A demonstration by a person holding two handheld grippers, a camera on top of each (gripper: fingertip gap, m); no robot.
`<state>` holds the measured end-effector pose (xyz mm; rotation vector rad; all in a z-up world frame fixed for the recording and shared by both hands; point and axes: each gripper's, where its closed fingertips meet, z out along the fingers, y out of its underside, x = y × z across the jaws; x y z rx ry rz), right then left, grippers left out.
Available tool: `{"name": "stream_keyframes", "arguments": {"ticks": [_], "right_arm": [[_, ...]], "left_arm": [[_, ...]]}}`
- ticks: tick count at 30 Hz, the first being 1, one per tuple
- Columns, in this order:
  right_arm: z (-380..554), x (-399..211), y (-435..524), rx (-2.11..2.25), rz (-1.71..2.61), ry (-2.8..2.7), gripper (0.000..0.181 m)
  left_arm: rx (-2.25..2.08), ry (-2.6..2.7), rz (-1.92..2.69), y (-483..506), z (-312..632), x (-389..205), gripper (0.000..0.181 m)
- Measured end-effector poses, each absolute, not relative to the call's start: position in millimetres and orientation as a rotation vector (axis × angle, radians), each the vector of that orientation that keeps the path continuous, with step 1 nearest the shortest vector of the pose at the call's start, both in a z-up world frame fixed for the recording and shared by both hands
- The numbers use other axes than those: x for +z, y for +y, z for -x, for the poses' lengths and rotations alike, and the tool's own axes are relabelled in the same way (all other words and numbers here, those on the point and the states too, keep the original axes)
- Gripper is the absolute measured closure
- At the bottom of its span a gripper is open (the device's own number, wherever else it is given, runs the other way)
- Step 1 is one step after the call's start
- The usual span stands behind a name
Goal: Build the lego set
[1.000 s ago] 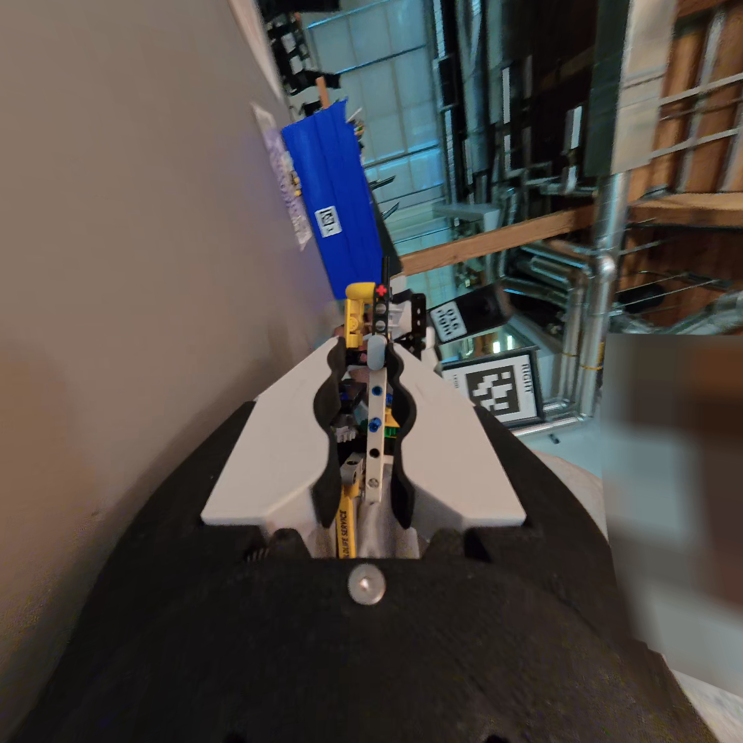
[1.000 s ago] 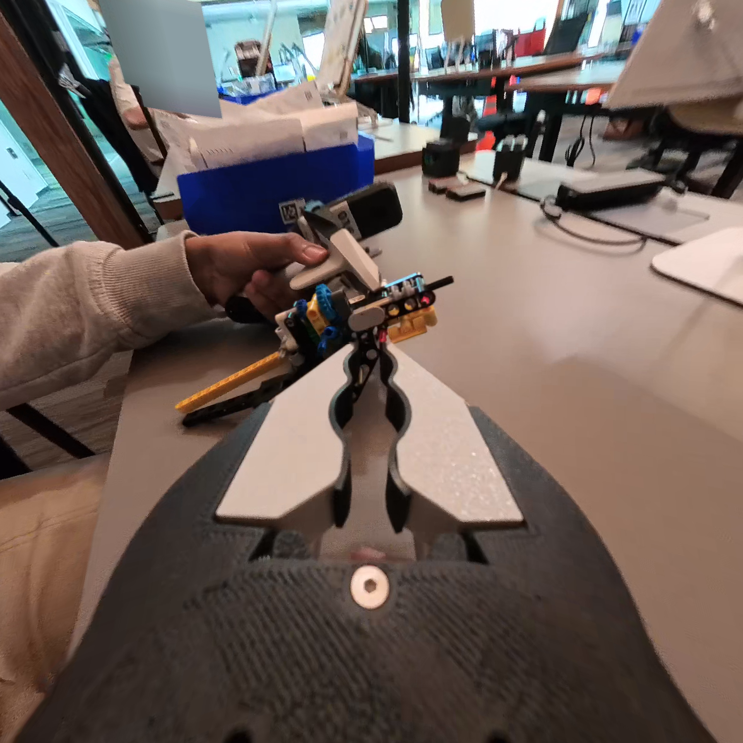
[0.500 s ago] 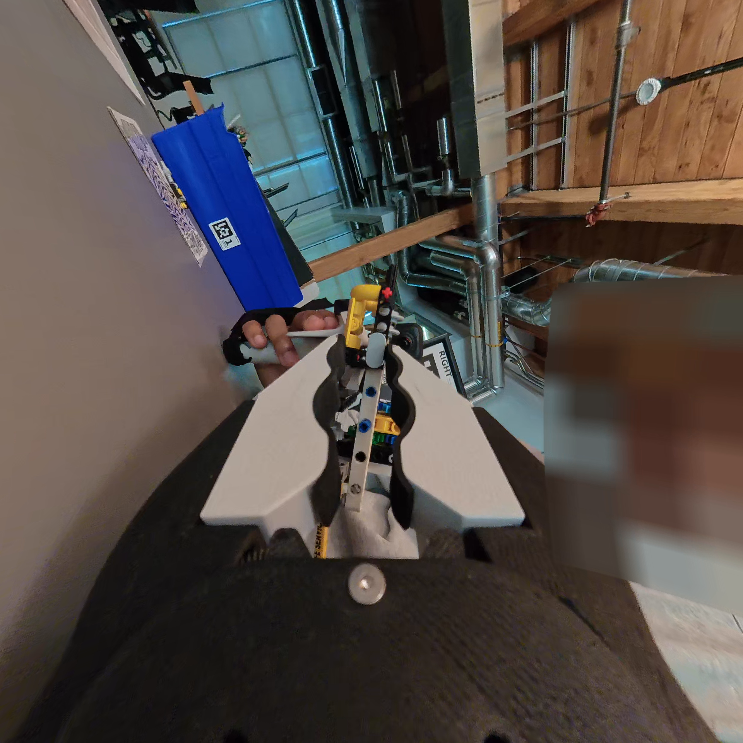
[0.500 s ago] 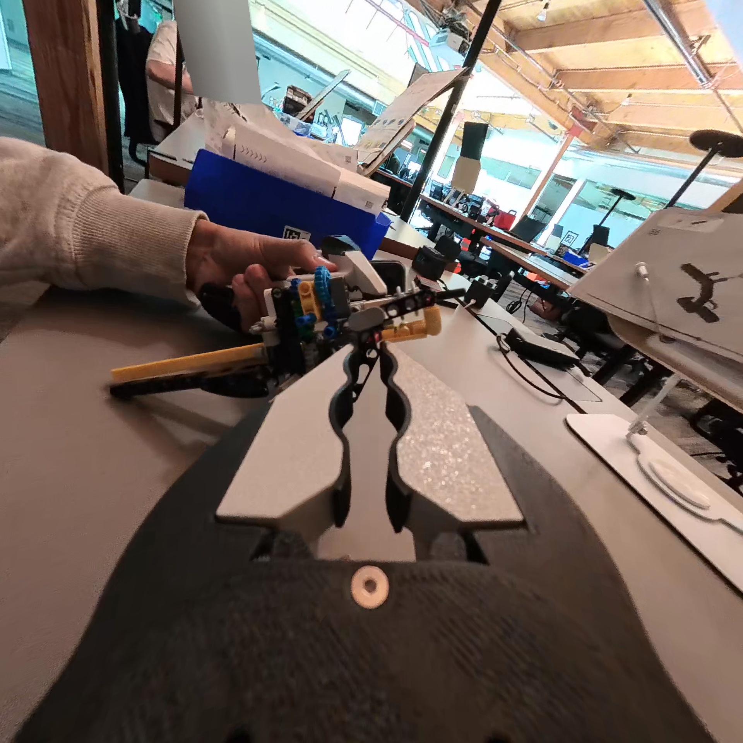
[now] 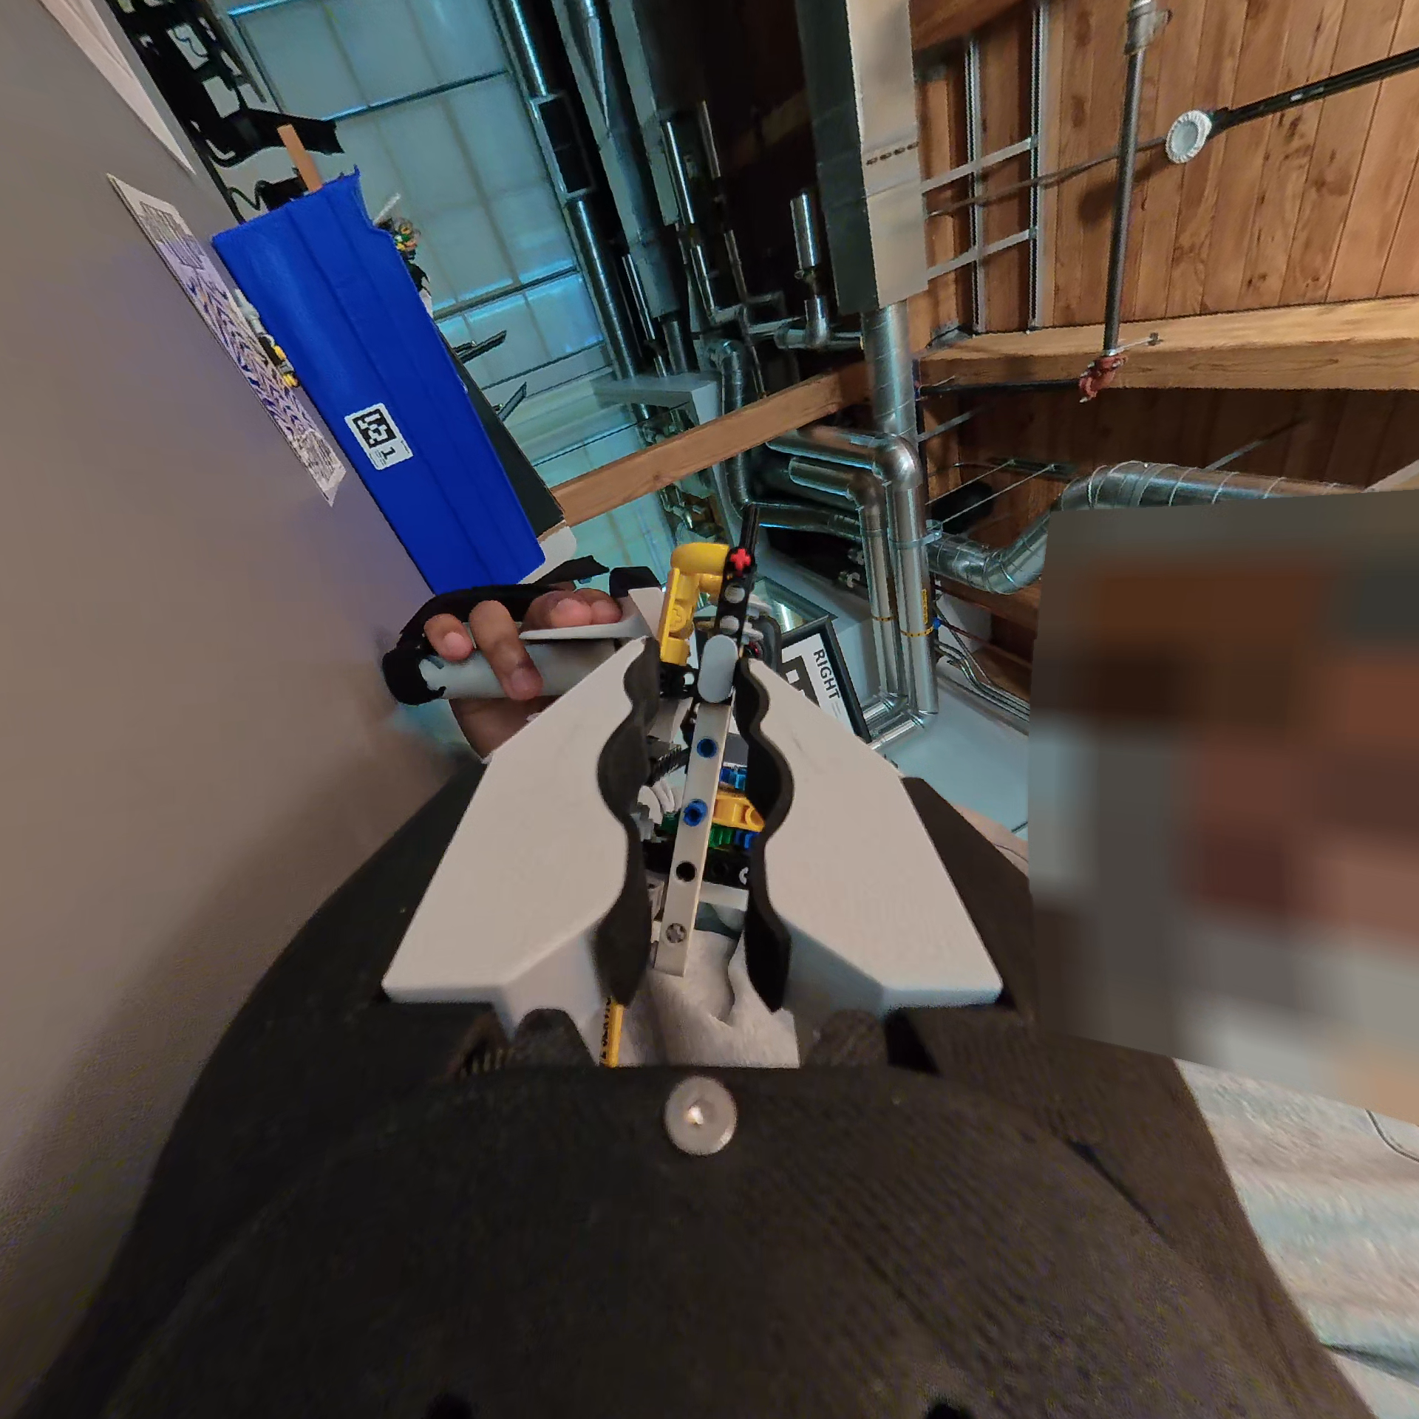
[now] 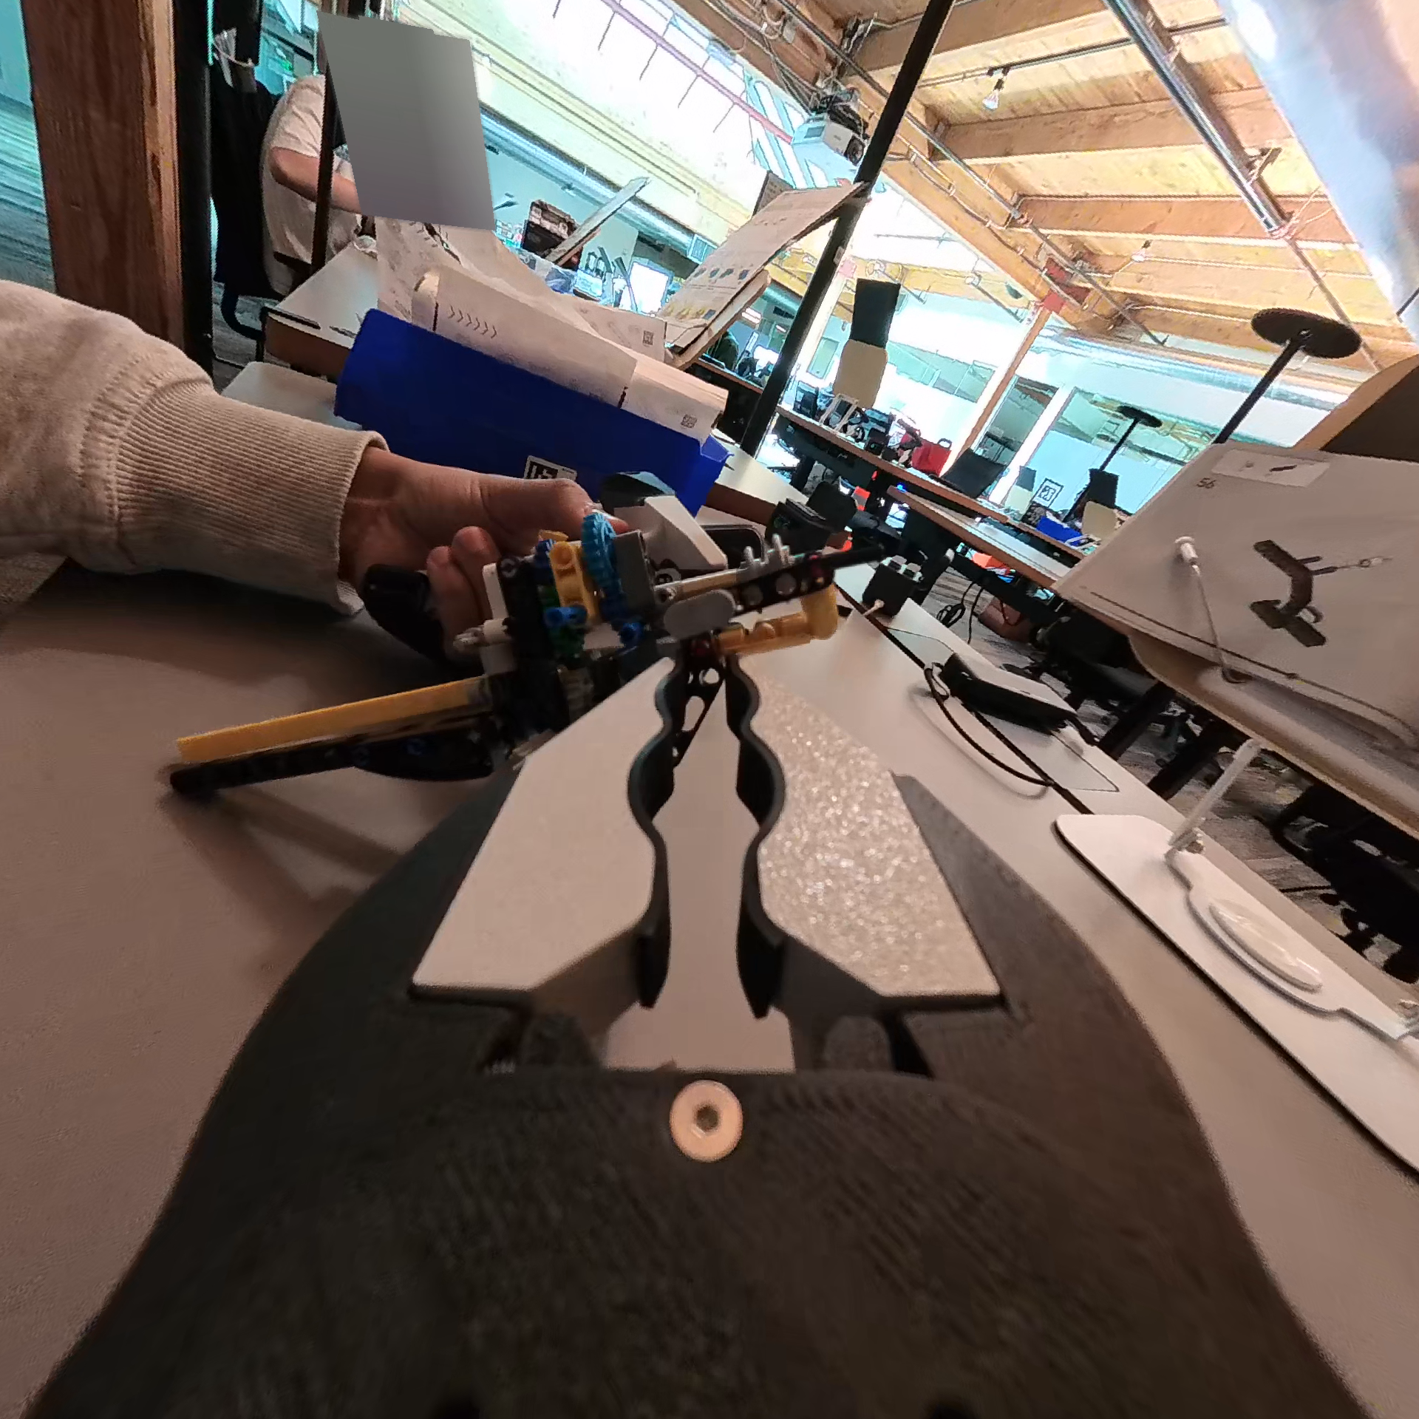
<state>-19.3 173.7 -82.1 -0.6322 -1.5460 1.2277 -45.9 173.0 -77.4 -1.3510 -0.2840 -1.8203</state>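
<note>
The lego model [image 6: 606,591], a cluster of yellow, blue, grey and black parts with a long yellow and black boom [image 6: 330,737], is held above the table. My left gripper [image 5: 700,676] is shut on it, and a grey beam with blue pins [image 5: 695,829] runs between its fingers. In the right wrist view the left gripper [image 6: 676,537] shows behind the model, held by a hand [image 6: 461,530]. My right gripper [image 6: 702,668] is shut on a thin black holed beam [image 6: 691,710], whose end meets the model's underside by a grey rounded part [image 6: 699,614].
A blue bin [image 6: 499,415] stuffed with paper stands behind the model on the grey table [image 6: 115,883]. An open instruction booklet [image 6: 1267,583] on a white stand [image 6: 1228,921] is at the right. A black cable and box [image 6: 990,683] lie beyond the model.
Both grippers have tilted, so the views swung up towards the ceiling. The model has turned with them. Both grippers stay shut, the right one still at the model's underside.
</note>
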Motion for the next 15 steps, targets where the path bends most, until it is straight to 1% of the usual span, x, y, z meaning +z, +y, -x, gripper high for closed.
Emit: {"name": "stream_keyframes", "arguments": {"ticks": [1,15], "right_arm": [[19.2,-81.8,173.5,1.233,0.633,-1.544,0.174],[16.2,-86.7,173.6,1.206,0.618,-1.587,0.174]], "left_arm": [[-1.821,-0.282,1.351,172.8,45.7,-77.4,0.164],[-1.805,-0.282,1.388,174.2,42.7,-80.8,0.165]]}}
